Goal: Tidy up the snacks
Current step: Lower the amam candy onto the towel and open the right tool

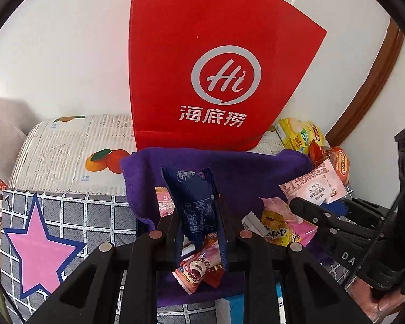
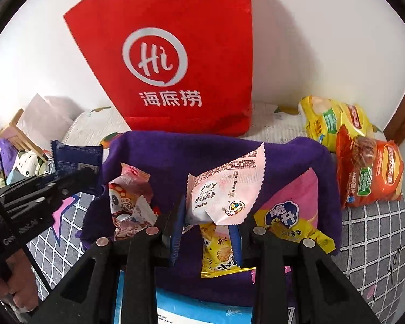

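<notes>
Holding one snack each, both claws hang over the purple cloth box (image 1: 229,167) in front of the red bag (image 1: 202,54). The left claw (image 1: 199,232) is clenched on a dark blue packet (image 1: 194,202); the right claw (image 2: 208,229) pinches a pale pink packet (image 2: 224,189). Next move, I think — let go so they drop in. Only the right view shows the chip bags (image 2: 364,162) far right — the left view shows the pink star (image 1: 40,248).

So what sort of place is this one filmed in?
Probably a bedroom at home: a star-patterned bedsheet under the snacks, a rolled fruit-print mat against the white wall, soft toys at the side.
</notes>
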The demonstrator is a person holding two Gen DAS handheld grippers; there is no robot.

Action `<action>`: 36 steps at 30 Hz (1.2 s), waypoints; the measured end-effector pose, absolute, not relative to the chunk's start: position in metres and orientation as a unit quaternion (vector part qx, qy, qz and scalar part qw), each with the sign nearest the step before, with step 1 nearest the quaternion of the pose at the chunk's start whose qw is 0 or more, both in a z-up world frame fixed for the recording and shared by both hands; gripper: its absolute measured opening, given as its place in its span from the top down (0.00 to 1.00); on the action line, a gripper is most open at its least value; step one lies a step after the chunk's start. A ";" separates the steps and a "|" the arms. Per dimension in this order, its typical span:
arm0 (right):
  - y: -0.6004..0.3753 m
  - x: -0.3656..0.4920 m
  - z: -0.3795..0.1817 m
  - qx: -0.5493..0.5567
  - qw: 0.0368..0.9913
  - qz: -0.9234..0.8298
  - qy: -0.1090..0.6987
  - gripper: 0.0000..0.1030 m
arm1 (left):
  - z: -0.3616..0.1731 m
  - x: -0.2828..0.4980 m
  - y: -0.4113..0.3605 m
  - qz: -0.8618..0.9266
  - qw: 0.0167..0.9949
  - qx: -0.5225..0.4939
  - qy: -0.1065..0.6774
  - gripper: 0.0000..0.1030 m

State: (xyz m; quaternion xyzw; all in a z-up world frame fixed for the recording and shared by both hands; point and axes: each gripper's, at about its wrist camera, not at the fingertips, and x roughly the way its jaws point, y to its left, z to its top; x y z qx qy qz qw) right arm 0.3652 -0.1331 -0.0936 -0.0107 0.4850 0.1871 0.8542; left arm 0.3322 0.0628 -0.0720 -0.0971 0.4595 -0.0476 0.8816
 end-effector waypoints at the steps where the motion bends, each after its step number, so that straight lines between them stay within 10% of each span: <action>1: -0.133 0.365 -0.093 -0.014 0.855 0.186 0.484 0.69 | -0.072 0.332 0.061 -0.049 0.881 -0.097 0.460 0.81; 36: -0.166 0.387 -0.116 -0.004 0.848 0.126 0.515 0.69 | -0.079 0.331 0.046 -0.060 0.877 -0.081 0.470 0.80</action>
